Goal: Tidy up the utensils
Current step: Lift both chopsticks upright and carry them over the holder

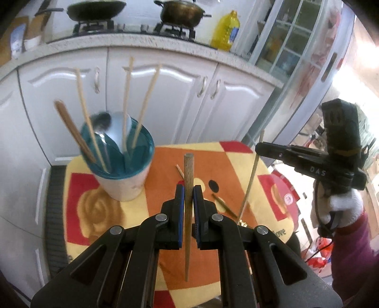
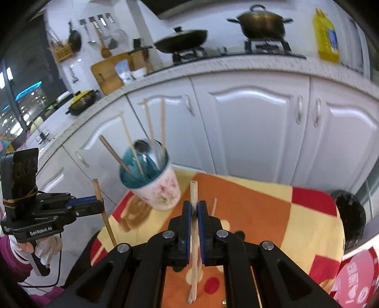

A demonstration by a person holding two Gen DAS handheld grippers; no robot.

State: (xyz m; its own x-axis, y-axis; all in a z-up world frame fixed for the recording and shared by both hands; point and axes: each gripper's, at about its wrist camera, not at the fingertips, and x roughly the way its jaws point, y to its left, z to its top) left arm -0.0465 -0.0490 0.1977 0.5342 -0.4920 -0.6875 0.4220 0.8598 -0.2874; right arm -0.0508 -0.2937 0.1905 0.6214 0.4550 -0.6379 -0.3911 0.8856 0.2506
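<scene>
**Two chopsticks held upright over a blanket-covered table, kitchen cabinets behind**

A kitchen is shown: white cabinets (image 1: pixel 151 94) run beneath a speckled counter on which a wok (image 1: pixel 96 10), a lidded pot (image 1: pixel 181 13) and a yellow oil bottle (image 1: pixel 226 30) stand. In front of the cabinets, a small table is draped with an orange, red and cream blanket (image 1: pixel 163 163).

The left gripper (image 1: pixel 188 189) is seen with its fingers (image 1: pixel 179 201) pressed against a brown wooden chopstick (image 1: pixel 188 180), which is pinched near its thick end and held upright above the blanket. In the right wrist view the same gripper (image 2: pixel 100 205) is seen from the side, with this chopstick (image 2: pixel 104 213) clamped at its tip.

The right gripper (image 2: pixel 194 208) is likewise closed on a pale chopstick (image 2: pixel 193 194), held nearly upright; in the left wrist view this gripper (image 1: pixel 259 147) appears at the right, gripped by a white-gloved hand (image 1: pixel 343 201), with the pale chopstick (image 1: pixel 251 180) slanting down from it.

On the far left part of the table a cup (image 1: pixel 123 175) with a teal interior is set; several chopsticks (image 1: pixel 90 123) and a metal spoon (image 1: pixel 118 128) stand in it. Two further chopsticks (image 1: pixel 223 202) lie on the blanket just beyond the left fingers.
</scene>
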